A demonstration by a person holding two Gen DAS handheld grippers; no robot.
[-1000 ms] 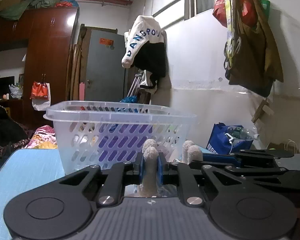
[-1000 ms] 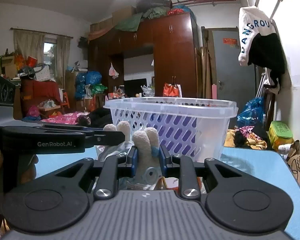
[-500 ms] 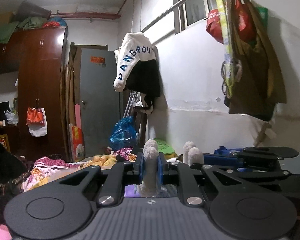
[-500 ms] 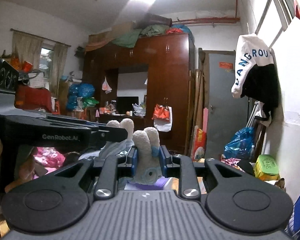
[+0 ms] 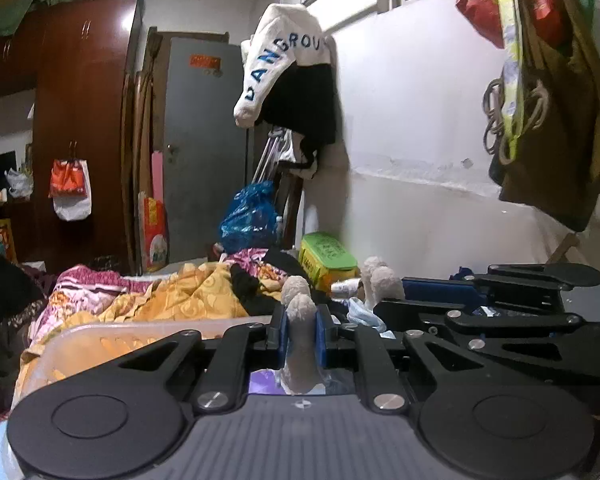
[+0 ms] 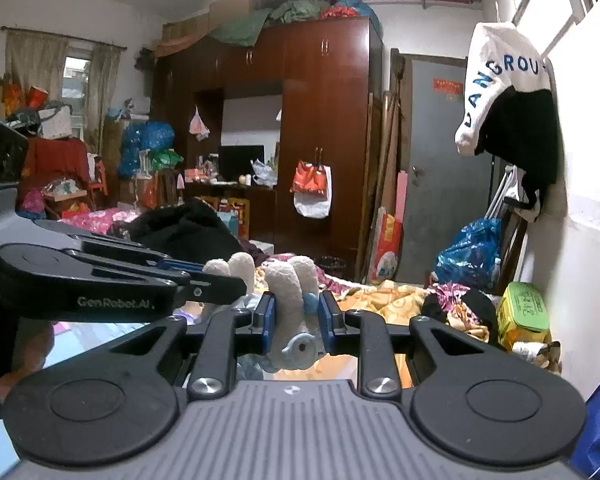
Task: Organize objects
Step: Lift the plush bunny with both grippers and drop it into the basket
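Observation:
A pale plush toy (image 5: 300, 320) with fuzzy limbs hangs between both grippers. My left gripper (image 5: 300, 340) is shut on one limb. My right gripper (image 6: 294, 320) is shut on another part (image 6: 292, 292), next to a blue round patch. In the left wrist view, the other gripper (image 5: 500, 312) lies to the right, beside two more plush limbs (image 5: 380, 280). The clear plastic basket's rim (image 5: 112, 332) shows just below and in front of my left gripper. In the right wrist view the left gripper (image 6: 100, 288) lies at the left.
A bed with orange and pink bedding (image 5: 160, 296) lies beyond the basket. A green box (image 6: 524, 308) sits by the white wall on the right. A dark wardrobe (image 6: 320, 140) and a grey door (image 5: 204, 140) stand behind. Bags (image 5: 548, 100) hang on the wall.
Both grippers have risen with the plush toy from in front of the basket's side wall to above its rim. The basket has dropped to the bottom of the view.

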